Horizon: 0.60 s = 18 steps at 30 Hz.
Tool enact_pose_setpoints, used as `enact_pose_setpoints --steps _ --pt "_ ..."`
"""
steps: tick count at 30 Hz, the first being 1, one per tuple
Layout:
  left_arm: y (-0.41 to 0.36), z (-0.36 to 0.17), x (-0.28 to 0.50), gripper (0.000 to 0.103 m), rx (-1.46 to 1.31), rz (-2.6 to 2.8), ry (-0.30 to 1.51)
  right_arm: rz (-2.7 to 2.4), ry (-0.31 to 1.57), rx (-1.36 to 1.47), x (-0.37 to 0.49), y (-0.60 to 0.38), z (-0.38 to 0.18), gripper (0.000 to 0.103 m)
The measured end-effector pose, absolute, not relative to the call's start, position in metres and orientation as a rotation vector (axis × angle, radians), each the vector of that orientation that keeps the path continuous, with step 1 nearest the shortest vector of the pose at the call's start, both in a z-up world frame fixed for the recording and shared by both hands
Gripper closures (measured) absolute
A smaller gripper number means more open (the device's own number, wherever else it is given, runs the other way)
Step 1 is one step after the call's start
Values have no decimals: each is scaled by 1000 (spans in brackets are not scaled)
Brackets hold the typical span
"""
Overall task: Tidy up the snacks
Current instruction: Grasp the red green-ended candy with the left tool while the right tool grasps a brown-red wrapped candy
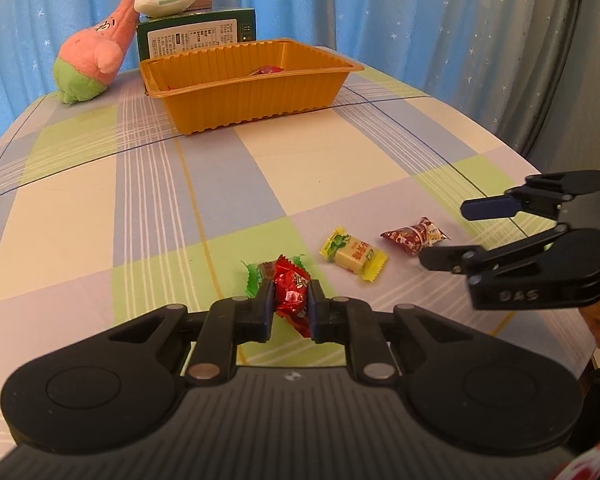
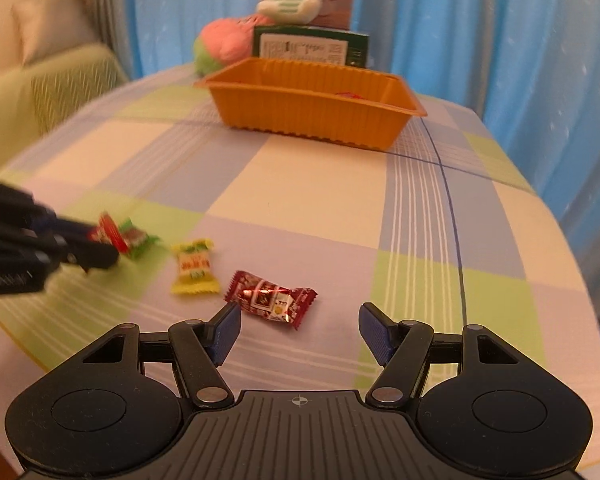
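On a checked tablecloth [image 1: 100, 200] before blue curtains [image 1: 420, 20] — left claw [image 1: 290, 308] gripping red candy [image 1: 292, 294], right claw [image 2: 298, 330] spread wide.

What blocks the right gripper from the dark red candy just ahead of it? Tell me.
Nothing visible. The right gripper is open, and the dark red candy lies on bare tablecloth just ahead of its left finger. The yellow candy lies apart, farther left.

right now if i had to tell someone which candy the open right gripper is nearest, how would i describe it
Start from the orange tray at the far side of the checked tablecloth, then come to the row of candies at the near edge. It is the dark red foil candy, just ahead of the right gripper. Its neighbour, the yellow candy, is paler.
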<state>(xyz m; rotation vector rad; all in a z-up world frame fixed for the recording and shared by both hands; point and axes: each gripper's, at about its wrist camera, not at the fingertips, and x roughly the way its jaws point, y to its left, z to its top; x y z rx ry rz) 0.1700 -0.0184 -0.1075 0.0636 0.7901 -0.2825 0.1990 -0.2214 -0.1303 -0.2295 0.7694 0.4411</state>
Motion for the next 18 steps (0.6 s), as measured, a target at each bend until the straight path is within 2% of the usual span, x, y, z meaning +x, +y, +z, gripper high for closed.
enact_pose_setpoints --steps 8,9,12,13,14,18 --pt "-13 -107 172 88 38 -268 790 461 765 -228 213 -213 -135 37" --pt "-12 -107 173 88 35 -267 792 460 772 -213 213 -214 -135 40" --pt "-13 -107 174 88 28 -269 793 481 798 -158 214 -214 -132 62" --pt "-14 -107 174 88 28 -271 793 480 800 -152 213 -214 -131 78" --pt "-15 -106 174 88 29 -273 792 470 798 -159 212 -212 -130 81" --pt "-17 -104 174 88 28 -276 784 441 768 -143 208 -213 -123 82"
